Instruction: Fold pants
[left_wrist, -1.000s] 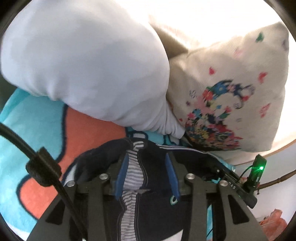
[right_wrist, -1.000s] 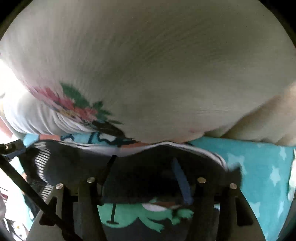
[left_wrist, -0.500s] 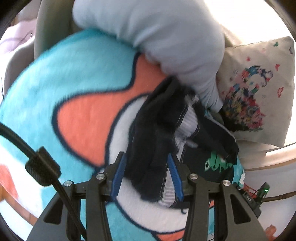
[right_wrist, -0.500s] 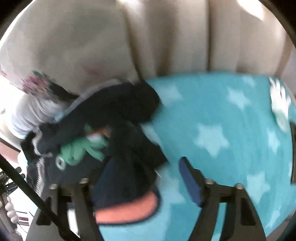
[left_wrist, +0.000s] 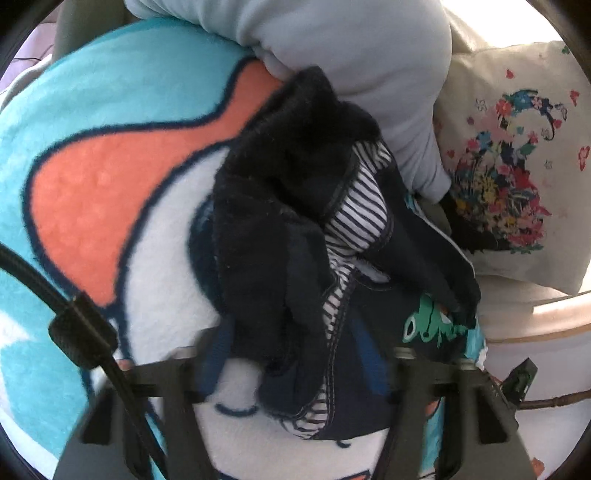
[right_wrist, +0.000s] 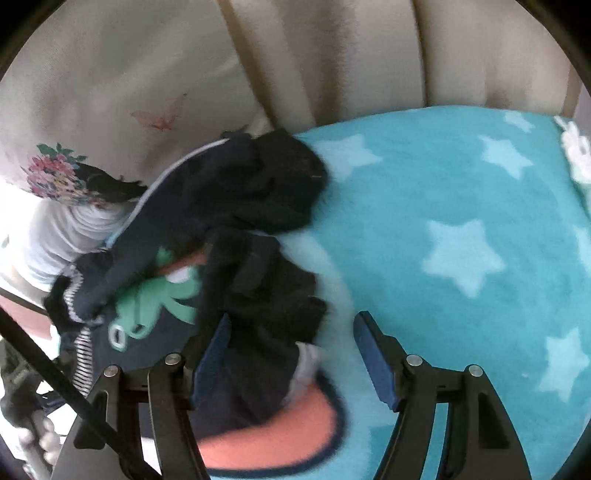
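The left gripper (left_wrist: 293, 363), whose jaws have just been closing, pinches a bunched fold of the navy fleece pants (left_wrist: 280, 221), striped lining and green frog print showing. The right gripper (right_wrist: 291, 354) stands open over a pants edge, its pads clear. No readable writing. The pants lie crumpled on a turquoise star-patterned fleece blanket (right_wrist: 461, 206), against a pale grey pillow (left_wrist: 351, 48) and a cream floral cushion (left_wrist: 517, 177).

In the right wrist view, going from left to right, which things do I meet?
Floral pillow → dark crumpled pants with the green frog print → turquoise blanket with pale stars → a white shape at the blanket's right edge.
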